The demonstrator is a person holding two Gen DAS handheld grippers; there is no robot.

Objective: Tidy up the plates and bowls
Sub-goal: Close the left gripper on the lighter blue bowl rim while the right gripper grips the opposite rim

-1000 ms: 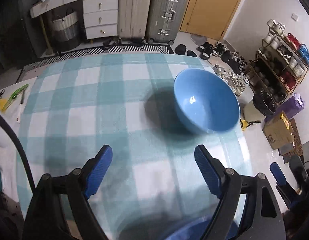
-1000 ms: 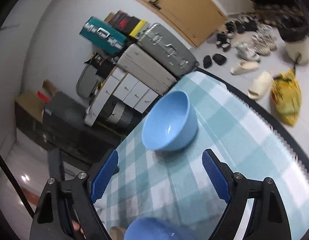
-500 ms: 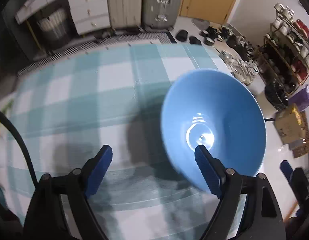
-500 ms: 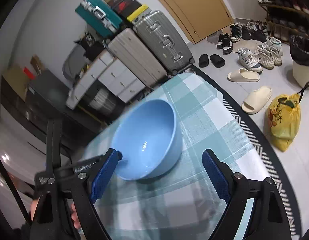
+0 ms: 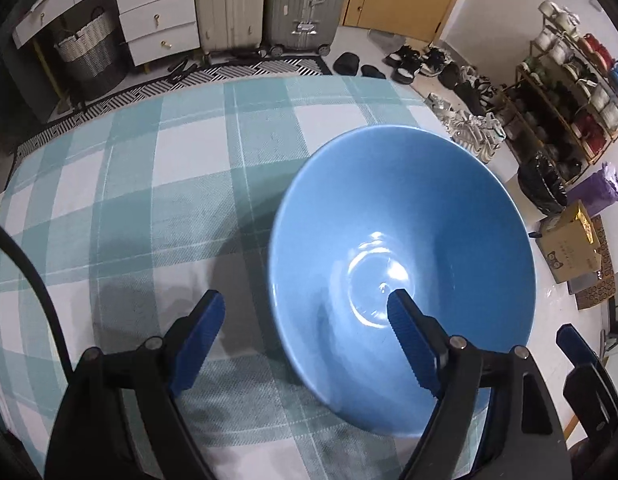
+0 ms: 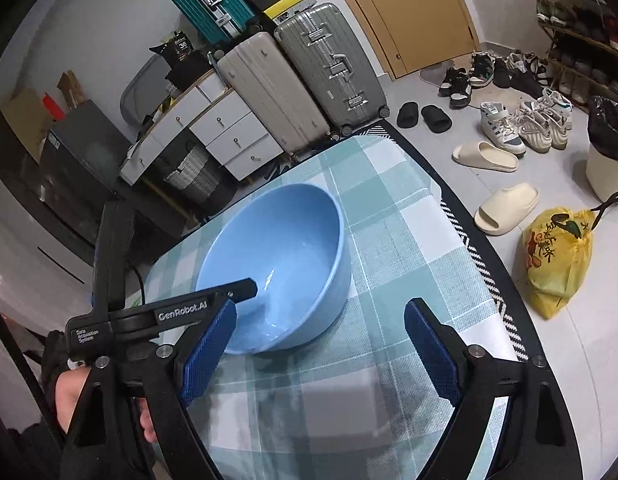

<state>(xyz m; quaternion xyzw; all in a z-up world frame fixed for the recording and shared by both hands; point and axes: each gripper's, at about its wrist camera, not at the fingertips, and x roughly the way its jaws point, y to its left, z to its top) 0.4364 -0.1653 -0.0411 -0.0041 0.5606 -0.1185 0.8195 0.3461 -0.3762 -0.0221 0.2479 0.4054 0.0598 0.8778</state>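
Left gripper (image 5: pixel 305 320): jaws wide but just closing in, straddling the near wall of the glossy blue ceramic bowl (image 5: pixel 401 240), one blue ribbed pad inside, the other outside, neither pressing; body marked "GenRobot.AI" and "Data Acquisition System". Right gripper (image 6: pixel 321 344): spread wide, holding nothing, just beside the bowl. Bowl upright on the teal-and-white checked tablecloth (image 5: pixel 157 168), near its edge.

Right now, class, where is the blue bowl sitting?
The blue bowl stands on the checked tablecloth near the table's right edge in the left wrist view, its near rim straddled by the left gripper.
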